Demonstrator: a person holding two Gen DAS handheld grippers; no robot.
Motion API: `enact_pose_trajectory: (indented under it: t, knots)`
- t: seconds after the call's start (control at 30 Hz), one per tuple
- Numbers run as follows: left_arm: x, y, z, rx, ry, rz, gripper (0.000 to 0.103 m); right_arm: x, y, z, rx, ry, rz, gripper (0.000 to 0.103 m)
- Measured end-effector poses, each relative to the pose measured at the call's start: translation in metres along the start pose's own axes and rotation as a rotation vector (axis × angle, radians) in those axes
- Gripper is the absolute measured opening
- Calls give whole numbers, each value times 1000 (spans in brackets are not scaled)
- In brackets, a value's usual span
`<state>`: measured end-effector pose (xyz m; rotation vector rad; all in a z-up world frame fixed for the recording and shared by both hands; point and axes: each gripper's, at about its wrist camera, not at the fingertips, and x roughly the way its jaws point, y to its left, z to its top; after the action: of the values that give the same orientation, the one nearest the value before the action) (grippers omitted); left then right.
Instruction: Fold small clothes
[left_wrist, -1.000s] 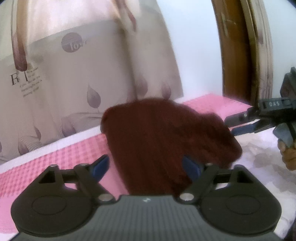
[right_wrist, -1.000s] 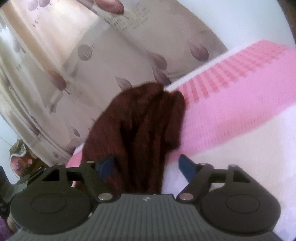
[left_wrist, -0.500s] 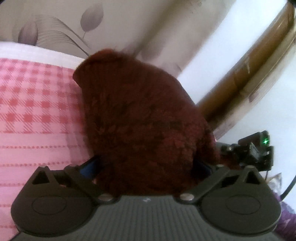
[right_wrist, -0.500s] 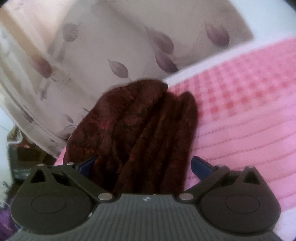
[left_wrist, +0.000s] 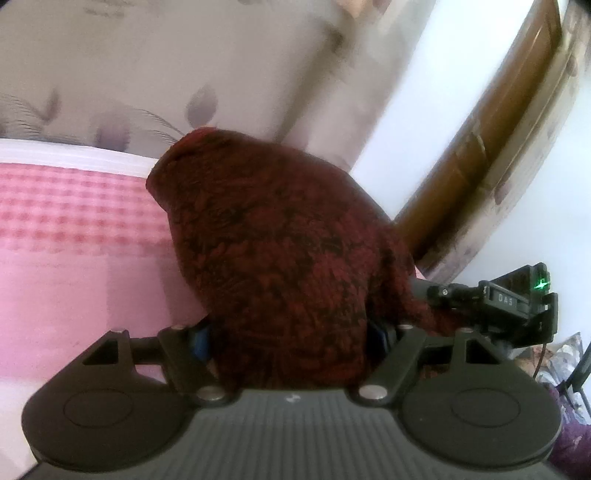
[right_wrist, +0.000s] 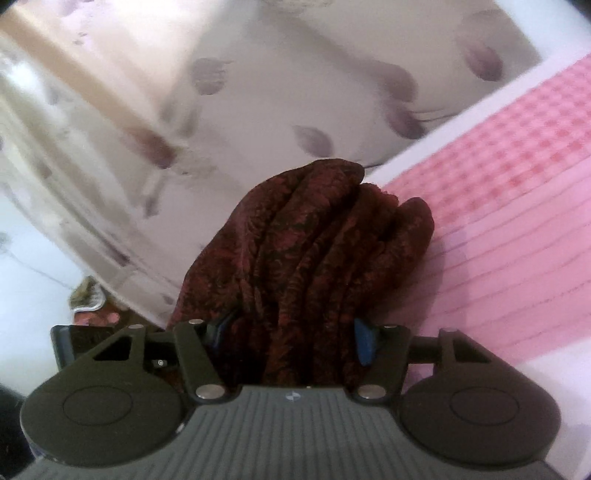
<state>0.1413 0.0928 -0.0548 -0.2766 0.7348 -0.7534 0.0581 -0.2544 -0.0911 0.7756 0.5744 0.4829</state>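
A dark red knitted garment (left_wrist: 277, 240) hangs bunched in front of my left gripper (left_wrist: 288, 338). Its jaws are closing, and the cloth fills the gap and touches both blue pads (left_wrist: 201, 339). In the right wrist view the same garment (right_wrist: 314, 240) falls in long folds through my right gripper (right_wrist: 291, 334). Those jaws are closing too, with the blue pads (right_wrist: 364, 343) pressed against the folds. The black housing of the right gripper (left_wrist: 509, 301) shows at the right of the left wrist view, its fingers buried in the cloth.
A bed with a pink checked blanket (left_wrist: 74, 221) lies under the garment, seen too as pink blanket (right_wrist: 517, 184). Behind it hangs a leaf-print curtain (left_wrist: 184, 55). A wooden door frame (left_wrist: 480, 166) and white wall stand at the right.
Both pairs of jaws have narrowed onto the garment after standing wider. The left view has rolled and swung from the curtain toward the door frame. The right gripper now sits closer beside the left.
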Motion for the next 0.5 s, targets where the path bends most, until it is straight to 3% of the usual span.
enact_pose_trajectory:
  t: [0.2, 0.33, 0.43, 0.5]
  knots:
    - [-51, 7, -49, 1, -4, 73, 79, 2, 44, -58, -7, 16, 36, 64]
    - [-51, 5, -86, 95, -32, 234, 87, 13, 45, -93, -15, 66, -17, 64]
    - [-65, -15, -107, 183, -179, 336, 92, 11, 52, -109, -79, 42, -86, 71]
    - [-77, -38, -114, 254, -289, 485, 95, -2, 69, -109, -127, -17, -119, 76]
